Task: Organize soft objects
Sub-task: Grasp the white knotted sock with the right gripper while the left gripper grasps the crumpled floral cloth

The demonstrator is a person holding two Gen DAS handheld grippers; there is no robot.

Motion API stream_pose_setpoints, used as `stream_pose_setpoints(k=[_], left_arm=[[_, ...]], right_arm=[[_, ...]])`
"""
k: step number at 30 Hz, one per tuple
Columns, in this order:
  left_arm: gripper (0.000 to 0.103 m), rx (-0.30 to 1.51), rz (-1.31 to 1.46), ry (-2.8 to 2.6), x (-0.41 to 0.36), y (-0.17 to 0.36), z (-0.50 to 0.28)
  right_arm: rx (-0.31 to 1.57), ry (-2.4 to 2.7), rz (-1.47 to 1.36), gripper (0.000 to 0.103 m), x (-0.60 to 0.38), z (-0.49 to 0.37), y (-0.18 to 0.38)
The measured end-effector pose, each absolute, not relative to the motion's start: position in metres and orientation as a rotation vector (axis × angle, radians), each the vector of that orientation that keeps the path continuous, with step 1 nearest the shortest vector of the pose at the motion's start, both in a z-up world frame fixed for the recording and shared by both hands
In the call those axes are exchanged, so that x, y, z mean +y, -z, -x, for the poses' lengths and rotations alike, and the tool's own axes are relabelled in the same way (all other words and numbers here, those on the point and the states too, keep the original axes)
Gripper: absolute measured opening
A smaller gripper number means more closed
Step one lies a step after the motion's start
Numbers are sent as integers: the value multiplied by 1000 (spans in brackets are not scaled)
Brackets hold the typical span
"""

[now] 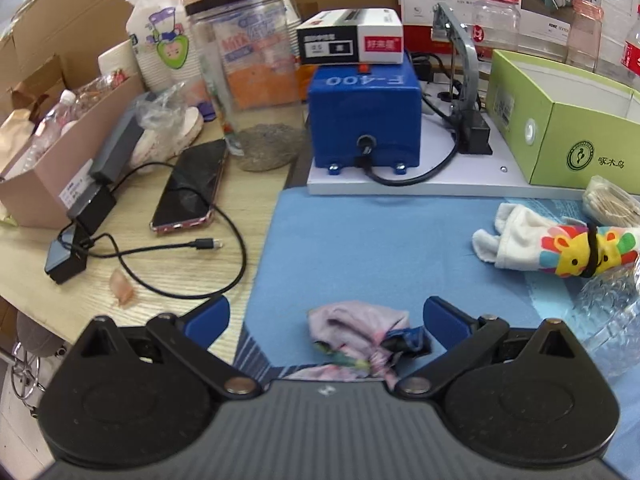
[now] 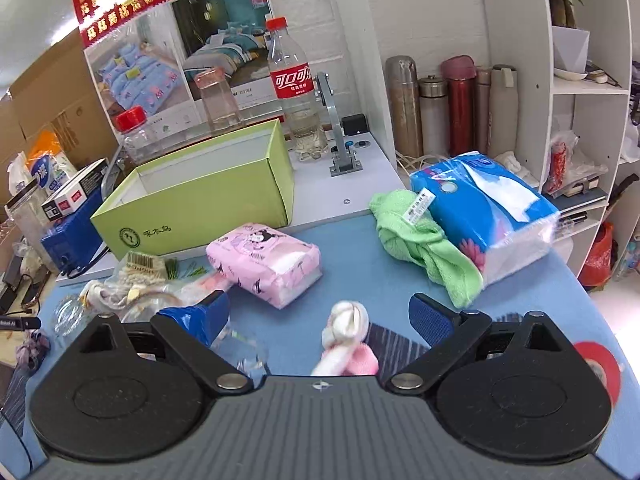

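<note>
Left wrist view: the left gripper (image 1: 326, 320) hangs low over the blue mat (image 1: 360, 240), its blue-padded jaws spread wide. A crumpled pink cloth (image 1: 356, 330) lies on the mat between the two fingers, touched by neither. Farther right on the mat rests a white rolled sock with a cartoon print (image 1: 552, 246), bound by a dark band. Behind the mat stand a blue machine (image 1: 366, 116) with a small carton on top and an open green box (image 1: 560, 120).

Right wrist view: the right gripper (image 2: 318, 316) is likewise spread wide. A knotted white-and-pink sock (image 2: 348, 336) lies on the mat between its fingers; contact with either pad appears absent, though the lower part is hidden by the gripper body. Beyond it lie a pink tissue pack (image 2: 268, 264), a green towel (image 2: 424, 248) resting against a blue tissue pack (image 2: 488, 216), and the green box (image 2: 200, 200), its interior bare as far as can be seen.
</note>
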State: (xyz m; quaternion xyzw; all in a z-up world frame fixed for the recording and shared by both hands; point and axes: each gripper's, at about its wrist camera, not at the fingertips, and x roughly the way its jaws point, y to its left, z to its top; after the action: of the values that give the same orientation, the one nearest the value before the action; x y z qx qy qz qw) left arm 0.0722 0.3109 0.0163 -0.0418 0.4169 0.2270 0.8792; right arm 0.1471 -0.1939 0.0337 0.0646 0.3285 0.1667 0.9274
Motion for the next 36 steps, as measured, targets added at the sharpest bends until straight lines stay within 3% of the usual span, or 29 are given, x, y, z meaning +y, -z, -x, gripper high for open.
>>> stream_pose_setpoints(k=[6, 12, 29, 36], left_arm=[[102, 905, -13, -285, 300, 4, -66], [102, 913, 56, -245, 306, 23, -77], [102, 881, 97, -220, 308, 26, -83], [102, 866, 85, -202, 308, 27, -81]], right_arm=[[721, -325, -185, 84, -217, -125, -23], [782, -306, -158, 84, -220, -127, -10], [880, -319, 119, 86, -166, -205, 30], [742, -301, 97, 88, -170, -188, 41]])
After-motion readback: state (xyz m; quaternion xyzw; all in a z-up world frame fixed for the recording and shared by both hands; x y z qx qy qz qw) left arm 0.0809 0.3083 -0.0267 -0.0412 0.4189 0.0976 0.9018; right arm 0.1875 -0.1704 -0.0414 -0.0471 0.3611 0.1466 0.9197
